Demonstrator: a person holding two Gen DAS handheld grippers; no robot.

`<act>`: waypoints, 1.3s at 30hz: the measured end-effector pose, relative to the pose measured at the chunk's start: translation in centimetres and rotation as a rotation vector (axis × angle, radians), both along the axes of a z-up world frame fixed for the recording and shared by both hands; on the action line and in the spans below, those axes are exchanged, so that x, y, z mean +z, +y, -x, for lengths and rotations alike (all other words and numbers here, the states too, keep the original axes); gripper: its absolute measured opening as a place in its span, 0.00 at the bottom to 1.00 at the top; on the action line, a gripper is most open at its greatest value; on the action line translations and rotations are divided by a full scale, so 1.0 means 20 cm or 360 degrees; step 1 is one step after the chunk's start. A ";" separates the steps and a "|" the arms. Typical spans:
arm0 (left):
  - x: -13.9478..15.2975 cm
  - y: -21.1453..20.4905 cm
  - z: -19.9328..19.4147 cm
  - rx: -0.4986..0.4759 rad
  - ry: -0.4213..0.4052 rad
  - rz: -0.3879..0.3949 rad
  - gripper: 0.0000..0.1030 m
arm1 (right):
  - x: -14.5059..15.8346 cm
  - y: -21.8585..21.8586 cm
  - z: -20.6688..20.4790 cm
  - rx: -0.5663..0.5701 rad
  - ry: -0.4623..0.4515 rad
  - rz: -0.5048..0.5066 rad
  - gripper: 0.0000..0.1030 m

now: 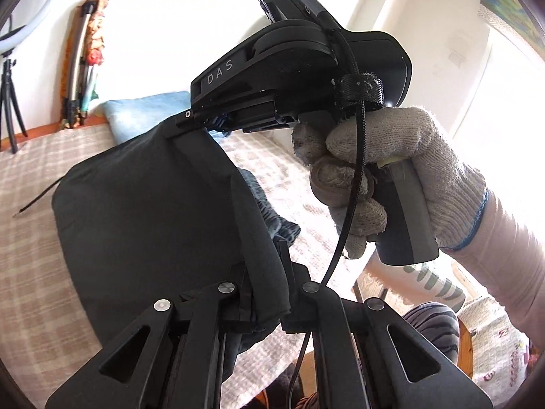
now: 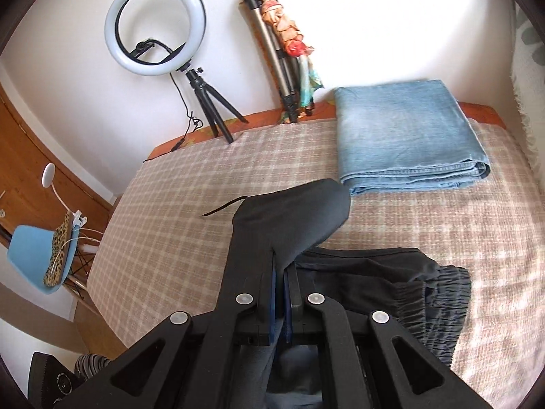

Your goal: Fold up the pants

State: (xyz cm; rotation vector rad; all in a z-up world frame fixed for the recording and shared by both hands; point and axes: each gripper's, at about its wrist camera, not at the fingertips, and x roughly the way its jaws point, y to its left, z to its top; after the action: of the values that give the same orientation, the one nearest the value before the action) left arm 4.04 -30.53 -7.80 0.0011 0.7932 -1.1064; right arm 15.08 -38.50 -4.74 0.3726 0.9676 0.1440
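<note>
Both hand-held grippers, left gripper and right gripper, are clamped on an edge of the black fabric pants, lifting it above the checked beige bedcover. The elastic waistband rests on the cover, near folded light-blue denim jeans.

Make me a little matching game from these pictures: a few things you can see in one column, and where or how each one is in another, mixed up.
Things:
1. black pants
2. blue jeans
3. ring light
4. blue chair

Places or states:
A. beside the bed, with a leopard-print item on it
B. folded flat at the far end of the bed
C. standing on a small tripod by the wall
D. partly lifted off the bed, pinched in both grippers

Right pairs: 1-D, 2-B, 3-C, 4-A
</note>
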 end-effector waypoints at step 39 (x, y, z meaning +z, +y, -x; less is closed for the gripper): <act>-0.30 0.38 -0.46 0.0213 0.0310 -0.0287 0.35 | -0.16 -0.11 0.77 0.0021 -0.0103 -0.0025 0.41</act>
State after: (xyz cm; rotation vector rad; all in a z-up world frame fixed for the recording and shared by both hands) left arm 13.30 -22.94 -13.77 -0.0082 1.0513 -0.9146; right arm -0.38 -40.78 -7.97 0.3739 0.9054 0.1749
